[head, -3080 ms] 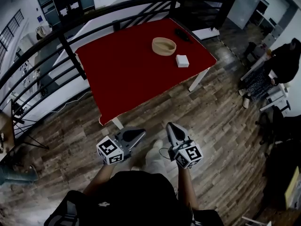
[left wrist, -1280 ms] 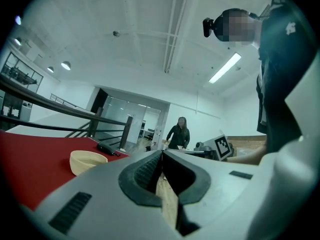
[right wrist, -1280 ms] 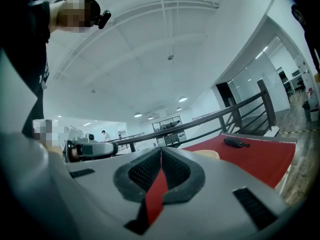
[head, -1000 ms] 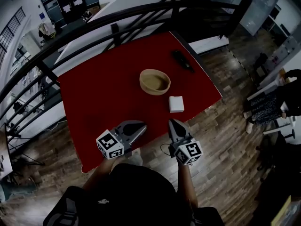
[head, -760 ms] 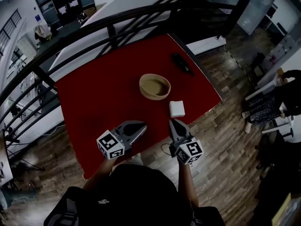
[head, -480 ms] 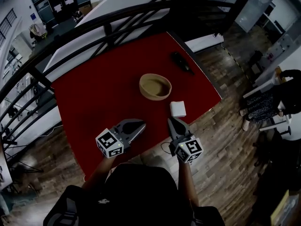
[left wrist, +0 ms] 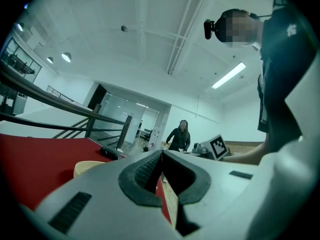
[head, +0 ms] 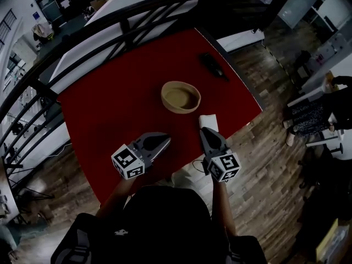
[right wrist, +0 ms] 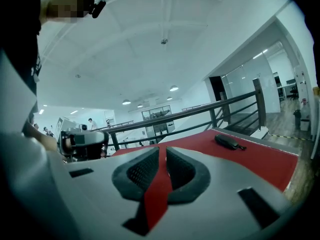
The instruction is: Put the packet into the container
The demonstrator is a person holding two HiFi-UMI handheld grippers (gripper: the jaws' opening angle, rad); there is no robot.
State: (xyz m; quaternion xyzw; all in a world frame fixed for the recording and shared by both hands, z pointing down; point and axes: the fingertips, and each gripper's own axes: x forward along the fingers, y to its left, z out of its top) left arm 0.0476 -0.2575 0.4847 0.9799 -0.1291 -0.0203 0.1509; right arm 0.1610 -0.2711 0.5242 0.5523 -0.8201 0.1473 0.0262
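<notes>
Though close, packet [head: 209, 120] just beyond tip of right claw [head: 204, 131].

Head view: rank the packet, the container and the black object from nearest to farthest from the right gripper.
1. Packet, just ahead of the right gripper tips.
2. Container, farther in, slightly left.
3. Black object, by the red table far edge.

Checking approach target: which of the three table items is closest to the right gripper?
The white packet, just beyond the tip of the right gripper; bowl and black object sit farther.
</notes>
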